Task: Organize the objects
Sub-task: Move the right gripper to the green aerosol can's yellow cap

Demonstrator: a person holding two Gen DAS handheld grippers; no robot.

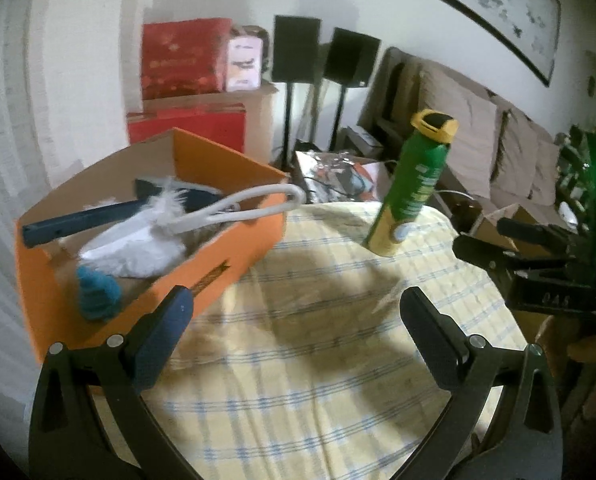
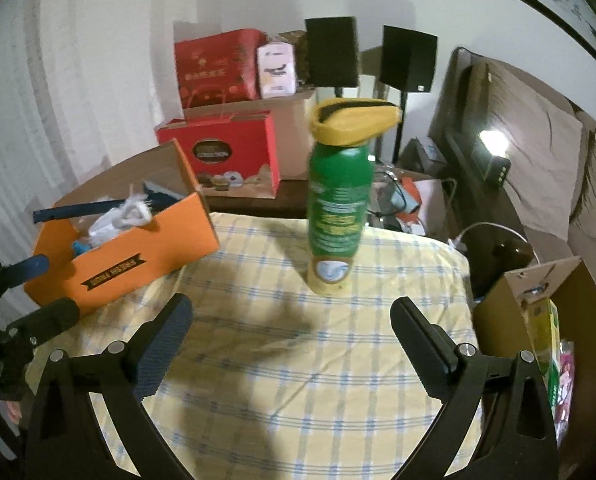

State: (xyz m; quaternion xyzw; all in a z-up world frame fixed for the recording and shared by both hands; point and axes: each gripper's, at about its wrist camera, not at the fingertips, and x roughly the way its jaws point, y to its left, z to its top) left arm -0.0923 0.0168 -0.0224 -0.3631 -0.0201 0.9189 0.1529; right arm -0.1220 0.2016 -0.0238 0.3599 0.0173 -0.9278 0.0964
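Observation:
A green spray can with a yellow cap (image 1: 414, 184) (image 2: 338, 208) stands upright on the yellow checked cloth (image 1: 318, 340) (image 2: 298, 340). An orange open box (image 1: 225, 240) (image 2: 145, 256) sits at the left of the cloth. It holds a white feather duster (image 1: 137, 248), a white cable (image 1: 253, 202), a dark blue bar (image 1: 77, 222) and a small teal thing (image 1: 95, 292). My left gripper (image 1: 298, 308) is open and empty, near the box's front corner. My right gripper (image 2: 293, 316) is open and empty, a little short of the can. The right gripper (image 1: 538, 256) also shows in the left wrist view, the left gripper (image 2: 17, 312) in the right wrist view.
Red gift boxes (image 2: 225, 152) and cardboard boxes stand behind the table against the wall. Two black speakers on stands (image 2: 408, 58) are at the back. A sofa with cushions (image 1: 478, 140) runs along the right. A cardboard box (image 2: 538, 312) sits by the table's right edge.

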